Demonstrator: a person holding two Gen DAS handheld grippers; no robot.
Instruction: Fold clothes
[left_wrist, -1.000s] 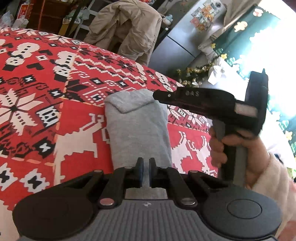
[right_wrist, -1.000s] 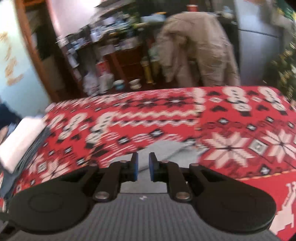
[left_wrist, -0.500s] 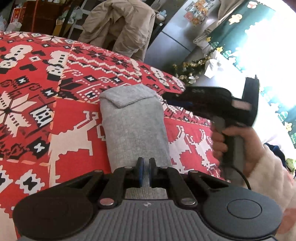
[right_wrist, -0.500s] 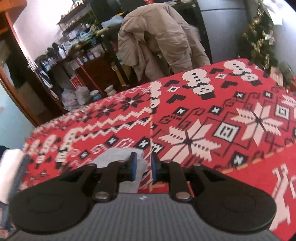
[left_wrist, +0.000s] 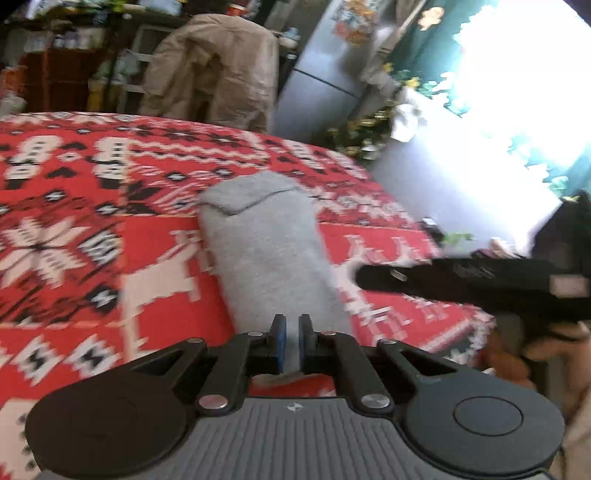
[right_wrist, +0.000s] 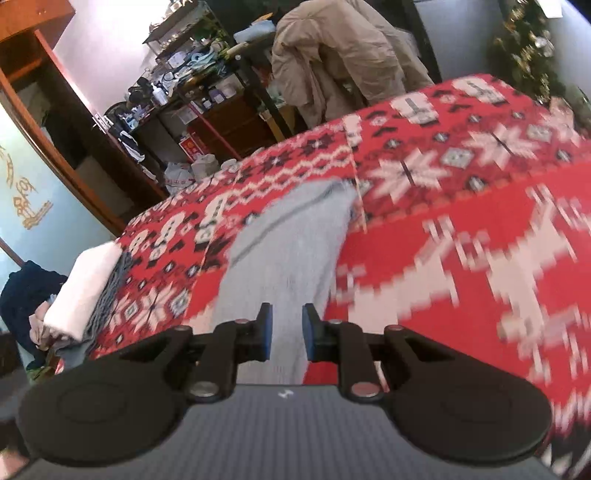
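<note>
The left gripper (left_wrist: 291, 341) has its blue-padded fingers drawn close on the near end of a folded grey garment (left_wrist: 266, 251), with grey fabric showing in the narrow gap between them. The right gripper (right_wrist: 287, 332) hovers over the same garment's near end with a wider gap between its fingers; the grey cloth shows through the gap, and whether the pads touch it cannot be told. In the left wrist view, the right gripper appears as a black body (left_wrist: 461, 286) to the right of the garment, held in a hand (left_wrist: 539, 343) that is blurred.

The grey garment lies as a long, narrow fold stretching away from both grippers on a desk covered by a red cloth (left_wrist: 92, 240) patterned with white reindeer, snowflakes and black motifs. At the cloth's far left edge in the right wrist view sits a stack of folded white and grey textiles (right_wrist: 88, 288). Beyond the desk a beige jacket (right_wrist: 343, 51) hangs over a chair, beside a grey refrigerator (left_wrist: 325, 81) carrying stickers too blurred to read. No writing on either gripper is legible
</note>
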